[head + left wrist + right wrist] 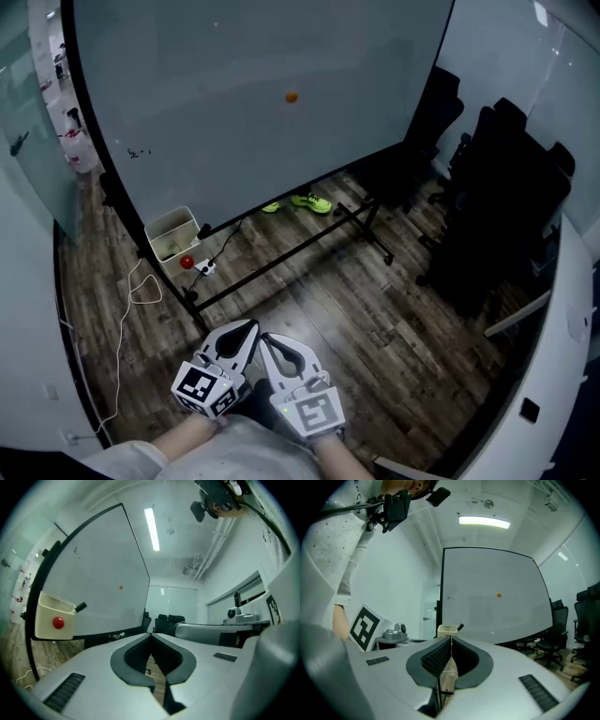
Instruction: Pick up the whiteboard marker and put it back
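Your left gripper (151, 635) and right gripper (451, 640) are both closed and empty, level and side by side, presumably because the whiteboard marker (80, 606) sits far ahead, propped in the cream box (49, 620) at the lower left of the whiteboard (103, 573).

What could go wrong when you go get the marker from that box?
The left gripper and right gripper are shut, so they must open or they'd just knock the marker. It sticks out of a box that a bump might jolt. The white cable on the floor could trip feet.
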{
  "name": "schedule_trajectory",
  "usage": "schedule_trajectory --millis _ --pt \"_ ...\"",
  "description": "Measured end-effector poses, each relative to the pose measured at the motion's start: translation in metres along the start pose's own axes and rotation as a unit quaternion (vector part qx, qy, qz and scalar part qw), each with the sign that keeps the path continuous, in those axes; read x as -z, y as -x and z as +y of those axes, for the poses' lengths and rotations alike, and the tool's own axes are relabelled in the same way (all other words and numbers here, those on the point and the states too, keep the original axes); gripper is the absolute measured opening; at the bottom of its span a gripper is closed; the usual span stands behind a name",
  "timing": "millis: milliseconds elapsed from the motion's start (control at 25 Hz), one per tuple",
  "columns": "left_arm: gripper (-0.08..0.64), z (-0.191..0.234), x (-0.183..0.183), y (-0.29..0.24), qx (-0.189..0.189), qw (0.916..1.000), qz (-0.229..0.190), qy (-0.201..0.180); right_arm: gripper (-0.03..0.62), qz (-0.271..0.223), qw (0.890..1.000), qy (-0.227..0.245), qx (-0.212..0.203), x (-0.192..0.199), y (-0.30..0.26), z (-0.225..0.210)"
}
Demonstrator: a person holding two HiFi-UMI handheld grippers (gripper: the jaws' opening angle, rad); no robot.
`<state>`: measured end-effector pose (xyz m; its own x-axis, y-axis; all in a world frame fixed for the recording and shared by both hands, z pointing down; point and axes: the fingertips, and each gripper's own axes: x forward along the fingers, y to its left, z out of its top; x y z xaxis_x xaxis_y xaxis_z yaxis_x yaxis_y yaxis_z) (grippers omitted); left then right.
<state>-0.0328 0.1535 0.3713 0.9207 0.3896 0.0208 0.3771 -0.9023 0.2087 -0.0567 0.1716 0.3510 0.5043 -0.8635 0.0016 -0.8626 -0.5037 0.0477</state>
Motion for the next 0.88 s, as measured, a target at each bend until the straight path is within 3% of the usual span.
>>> schedule_trajectory --millis 160,320,600,880 --pt "0.014 0.048 -0.005 0.012 -0.074 0.9972 -0.012 0.002 0.019 0.009 0.999 -0.008 -0.047 0.003 -0.042 0.011" --pt "0.014 0.080 -0.011 0.019 -0.117 0.9928 -0.024 0.002 0.019 0.013 0.996 -0.017 -0.090 0.006 -0.079 0.016" --pt "0.014 0.124 -0.010 0.014 -0.163 0.9863 -0.026 0.009 0.020 0.013 0.989 -0.003 -0.150 0.008 -0.128 0.016" --pt "0.014 0.157 -0.014 -0.008 -0.176 0.9838 -0.033 0.004 0.020 0.013 0.982 -0.012 -0.187 0.010 -0.173 0.003"
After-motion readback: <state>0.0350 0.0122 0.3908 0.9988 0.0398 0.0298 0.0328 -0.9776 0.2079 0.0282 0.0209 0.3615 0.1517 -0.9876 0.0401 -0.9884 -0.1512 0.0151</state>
